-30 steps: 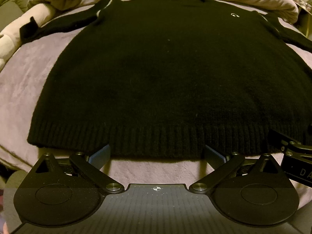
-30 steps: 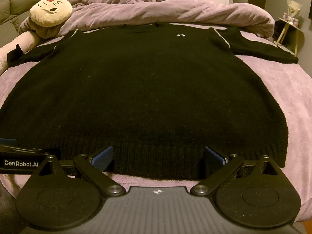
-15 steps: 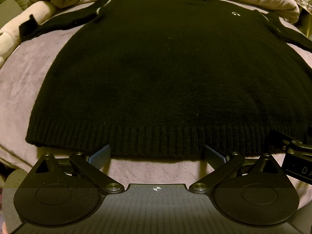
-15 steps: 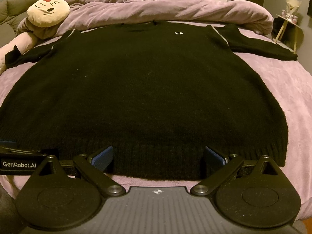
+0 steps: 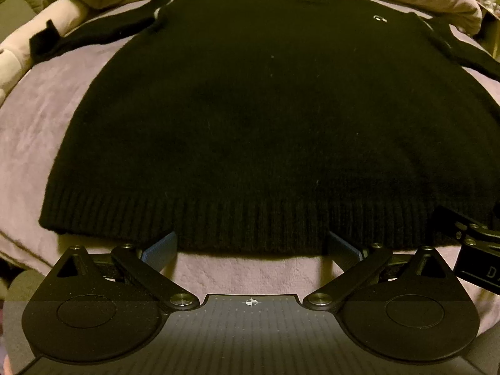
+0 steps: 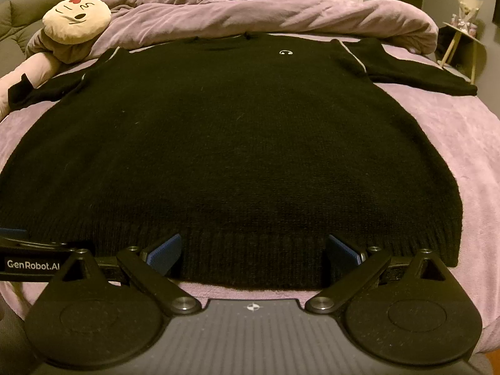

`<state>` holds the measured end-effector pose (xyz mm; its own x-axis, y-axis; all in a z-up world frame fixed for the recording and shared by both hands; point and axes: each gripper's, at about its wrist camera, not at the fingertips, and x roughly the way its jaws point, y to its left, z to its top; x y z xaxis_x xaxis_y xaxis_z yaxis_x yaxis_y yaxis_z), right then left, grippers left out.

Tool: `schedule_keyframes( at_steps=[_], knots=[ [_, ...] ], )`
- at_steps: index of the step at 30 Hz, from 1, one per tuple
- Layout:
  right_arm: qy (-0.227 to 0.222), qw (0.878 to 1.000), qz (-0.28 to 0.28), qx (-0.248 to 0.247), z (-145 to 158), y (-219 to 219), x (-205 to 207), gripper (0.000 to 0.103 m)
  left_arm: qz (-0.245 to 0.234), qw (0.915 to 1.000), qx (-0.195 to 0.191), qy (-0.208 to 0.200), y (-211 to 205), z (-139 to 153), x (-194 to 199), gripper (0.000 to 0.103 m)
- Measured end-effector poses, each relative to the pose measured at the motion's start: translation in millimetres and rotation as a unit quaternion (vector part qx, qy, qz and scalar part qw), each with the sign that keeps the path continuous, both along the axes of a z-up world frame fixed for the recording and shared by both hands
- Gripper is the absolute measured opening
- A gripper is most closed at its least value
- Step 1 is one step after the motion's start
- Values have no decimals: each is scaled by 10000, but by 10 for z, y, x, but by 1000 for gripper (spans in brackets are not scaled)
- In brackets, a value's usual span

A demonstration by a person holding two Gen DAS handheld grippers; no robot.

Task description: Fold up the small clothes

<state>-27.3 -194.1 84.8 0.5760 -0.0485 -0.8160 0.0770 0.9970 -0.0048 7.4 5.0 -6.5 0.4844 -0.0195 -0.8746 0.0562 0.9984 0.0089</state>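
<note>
- Your left claw point(image 5: 250, 247) is spread wide, its blue-padded fingers point(image 5: 157, 250) at the ribbed hem of the black knitted sweater point(image 5: 265, 125), with nothing held between them.
- Your right claw point(image 6: 253, 254) is likewise wide apart, its blue pads point(image 6: 164, 253) resting at the same hem, further toward the garment's right side, and gripping nothing.
- The sweater lies flat and front-up on the mauve fleece bed cover point(image 6: 453, 131), hem at 6 o'clock nearest you, neckline at 12 o'clock.
- One sleeve stretches out toward 10 o'clock, the other toward 2 o'clock; both lie on the cover.
- A small white logo point(image 6: 286, 52) sits on the chest, just right of the collar.
- At 12 o'clock, beyond the neckline, a rumpled mauve duvet point(image 6: 265, 15) is bunched up.
- A cream round plush cushion with a stitched face point(image 6: 76, 20) rests at 10 o'clock, near the left sleeve.
- In the left wrist view, your right claw's body shows at 3 o'clock, just beside the hem.
</note>
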Motion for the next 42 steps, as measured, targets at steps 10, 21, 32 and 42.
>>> schedule_keyframes(
  at_steps=[10,21,32,42],
  knots=[
    [32,10000,-33,42,-10,-29,14,99,8,10000,-1,-15,-3,-9,20,103],
    [186,9996,-76,174,-104,-91,20,99,-33,10000,71,-8,-8,-39,35,103],
    [235,9991,-146,334,-184,-164,32,99,-126,9998,131,100,41,-75,78,103],
    [284,9986,81,433,-209,-236,47,99,-242,9996,137,-26,-5,-83,97,103]
  ],
)
